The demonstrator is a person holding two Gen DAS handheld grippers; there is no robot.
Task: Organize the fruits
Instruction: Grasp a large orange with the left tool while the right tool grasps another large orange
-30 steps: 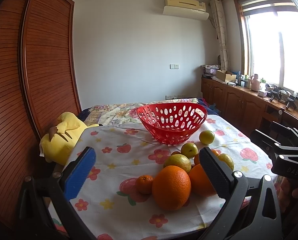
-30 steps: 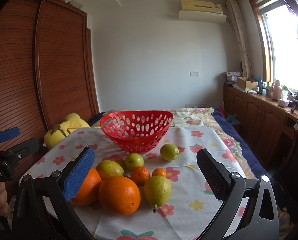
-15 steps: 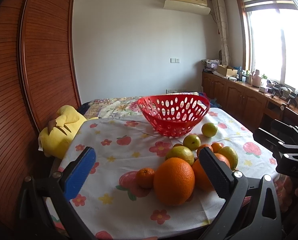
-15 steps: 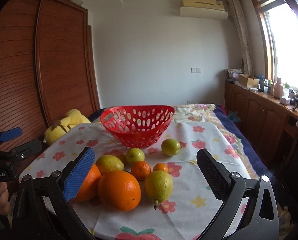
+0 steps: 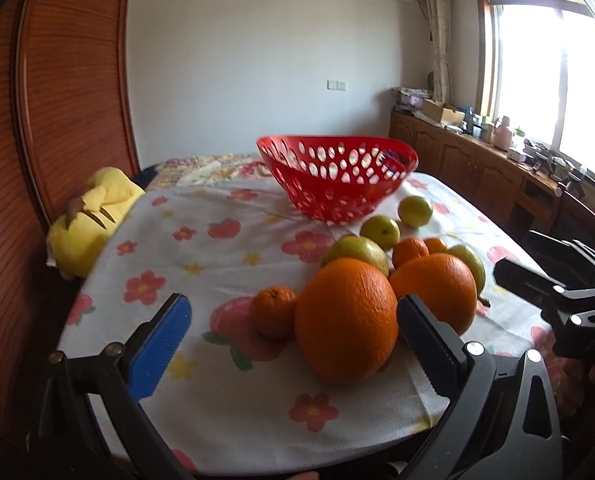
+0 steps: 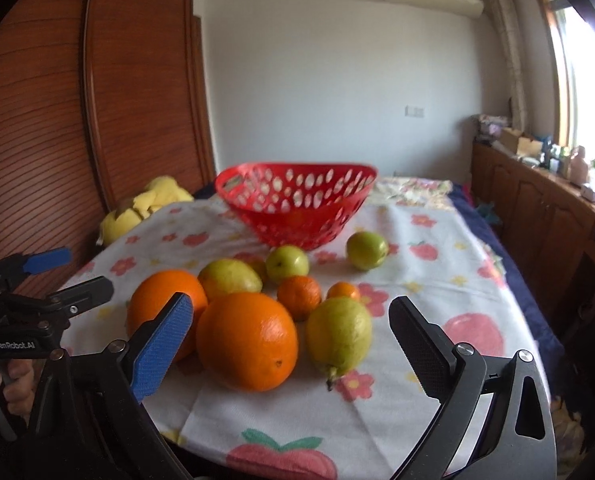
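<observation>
- From my two wrist feeds, the biggest thing is the bench [image 5: 225,392], under a white cloth printed with flowers and strawberries; every fruit lies on that cloth;
- Next the red basket [image 6: 297,216] with oval holes; it stands upright at the far side of the fruit cluster, and I see no fruit inside it;
- A yellow plush toy [image 5: 93,220] lies off the bench's far left edge, against the wooden wardrobe;
- The left hand-held gripper [image 5: 293,344] has its jaws wide apart; the nearest big orange [image 5: 345,320] sits between its fingers in the left view, with a clear gap on the blue pad's side; whether the black pad touches the peel I cannot tell;
- The right hand-held gripper [image 6: 291,340] is wide but its jaws are closing; a second big orange [image 6: 247,340] and a yellow-green pear [image 6: 339,334] lie between the pads, neither pressed; in the left view this tool shows at the right edge;
- A larger green-yellow fruit [image 6: 229,278] sits behind the oranges, touching them;
- Two small green round fruits [image 6: 287,264] lie just before the basket, the right one standing apart from the cluster;
- Smallest are the mandarins [image 6: 299,296]; two sit mid-cluster, and a third [image 5: 273,312] rests just left of the nearest orange.
</observation>
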